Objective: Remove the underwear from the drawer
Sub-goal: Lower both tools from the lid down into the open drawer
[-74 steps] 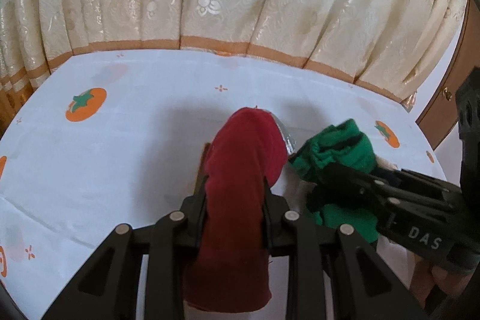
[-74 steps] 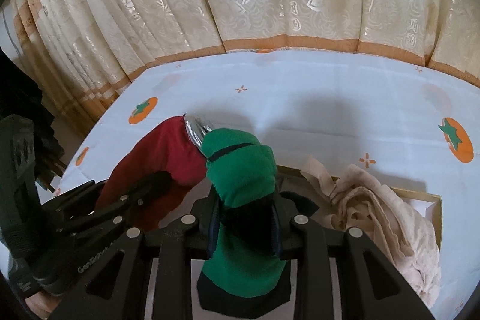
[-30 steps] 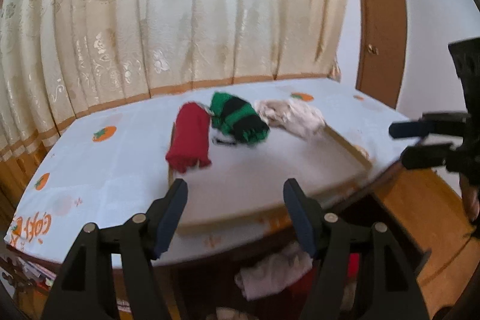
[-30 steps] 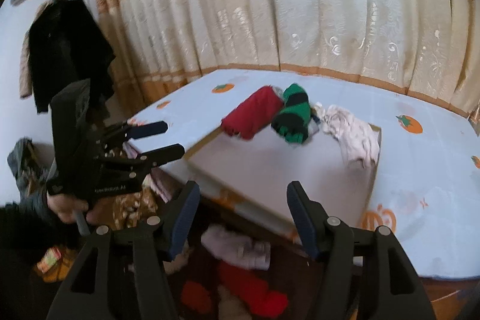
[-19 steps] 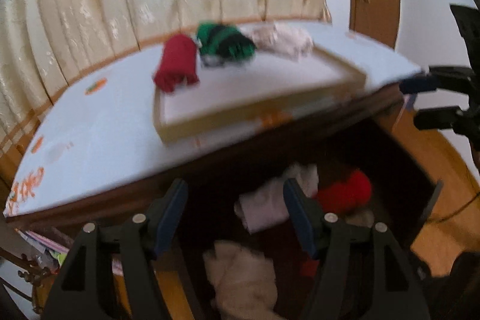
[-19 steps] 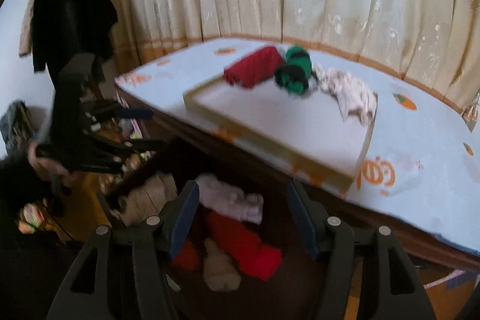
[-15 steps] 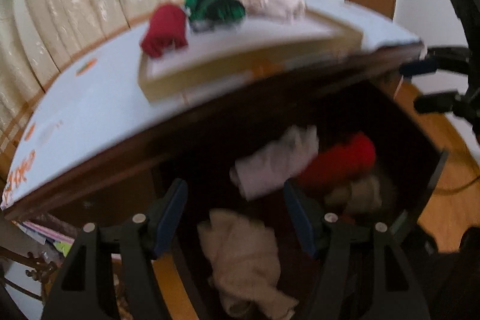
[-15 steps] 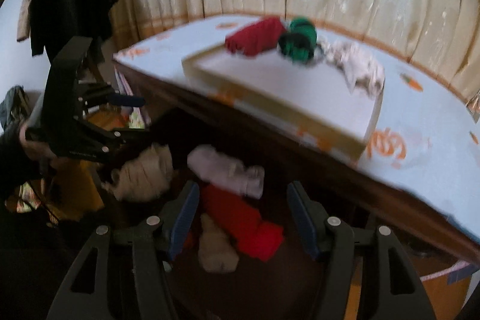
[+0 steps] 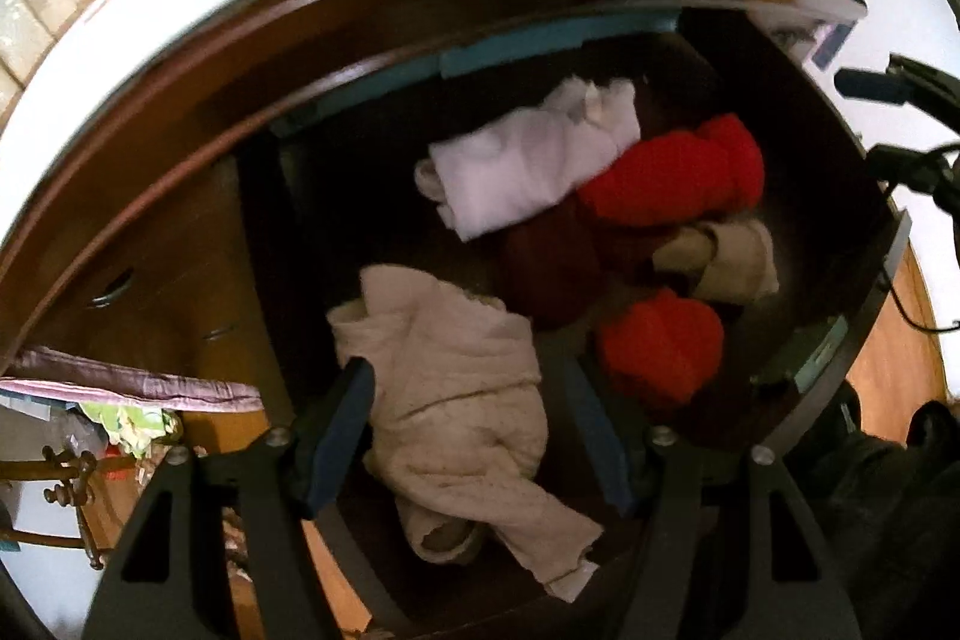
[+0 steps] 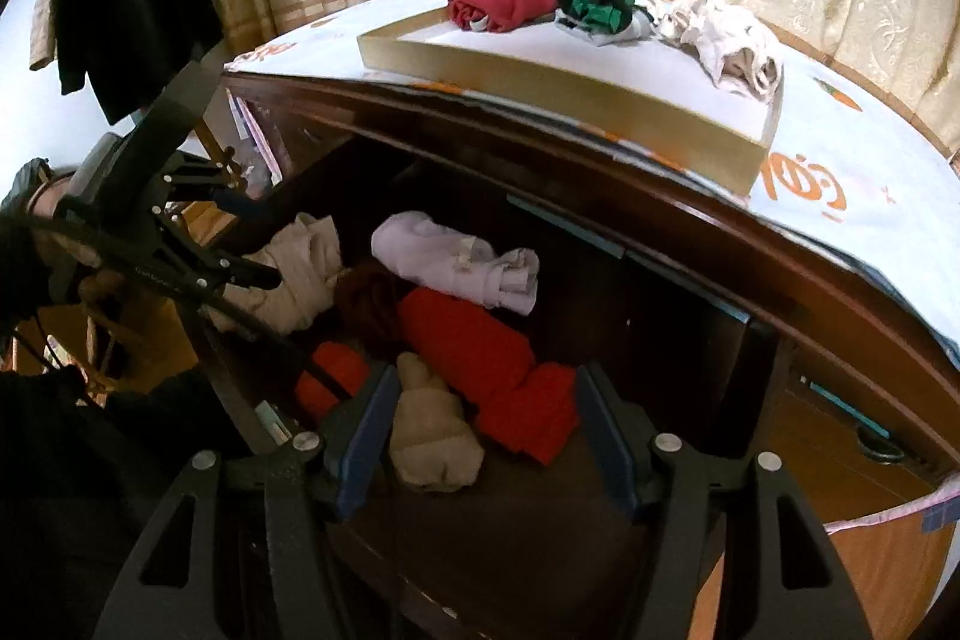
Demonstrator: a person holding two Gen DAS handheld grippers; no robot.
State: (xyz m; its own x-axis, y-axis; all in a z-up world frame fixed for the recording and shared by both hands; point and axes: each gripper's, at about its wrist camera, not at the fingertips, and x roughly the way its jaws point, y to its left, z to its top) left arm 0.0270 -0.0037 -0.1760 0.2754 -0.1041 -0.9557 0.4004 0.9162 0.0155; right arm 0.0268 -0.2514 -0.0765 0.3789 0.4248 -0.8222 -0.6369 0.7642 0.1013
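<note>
We are over the open dark wooden drawer with both claws, and the underwear lies piled inside it. Starting at the left: our left claw hangs parted and empty, pointing steeply down, and the crumpled beige cotton underwear sits right between its fingers, long axis running away from us, no pad pressing on it that we can see. Further right lie the rolled white underwear and the bright red rolled pair. On the right, our right claw is likewise released and holding nothing, framing the small tan rolled bundle just beside that red pair. We judge each claw nearest its own bundle.
</note>
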